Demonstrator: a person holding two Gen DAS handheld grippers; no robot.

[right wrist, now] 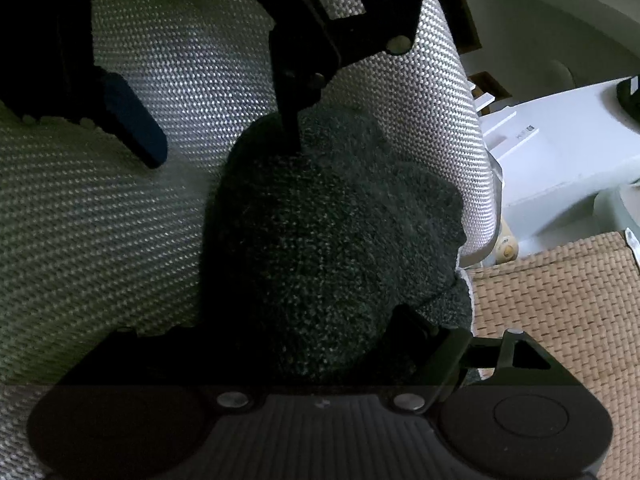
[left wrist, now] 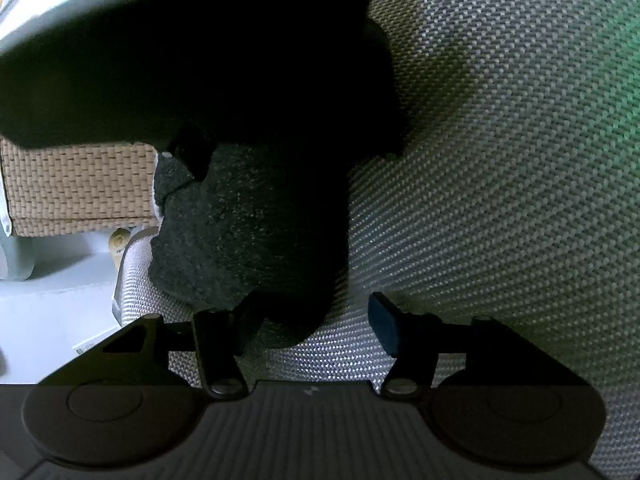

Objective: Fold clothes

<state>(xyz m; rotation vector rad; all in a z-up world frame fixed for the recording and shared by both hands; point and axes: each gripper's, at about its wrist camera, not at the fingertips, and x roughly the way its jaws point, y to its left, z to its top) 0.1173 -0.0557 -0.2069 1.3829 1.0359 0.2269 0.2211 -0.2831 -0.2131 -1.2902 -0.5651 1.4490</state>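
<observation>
Much is lost in shadow. In the left wrist view a big black blurred mass (left wrist: 192, 60) fills the top left; can't make out what it is. In the right wrist view the right gripper (right wrist: 320, 344) has most of both fingers buried in or behind the dark grey fuzzy terry-knit garment (right wrist: 340, 232); can't tell if it's pinching or not.

Left gripper (left wrist: 316, 324) is spread wide, its left finger tip at the garment's near edge (left wrist: 248, 240), the blue-padded right finger on bare cloth, nothing gripped betw. them. It also shows at the top of the right view (right wrist: 224, 128), one tip touching the garment's far edge.

Garment lies bunched on a light grey coarse-woven fabric surface (left wrist: 500, 140), close to its edge.

Beyond the edge: tan woven basket-weave panel (right wrist: 560, 292), white plastic furniture (right wrist: 560, 148), pale floor.
</observation>
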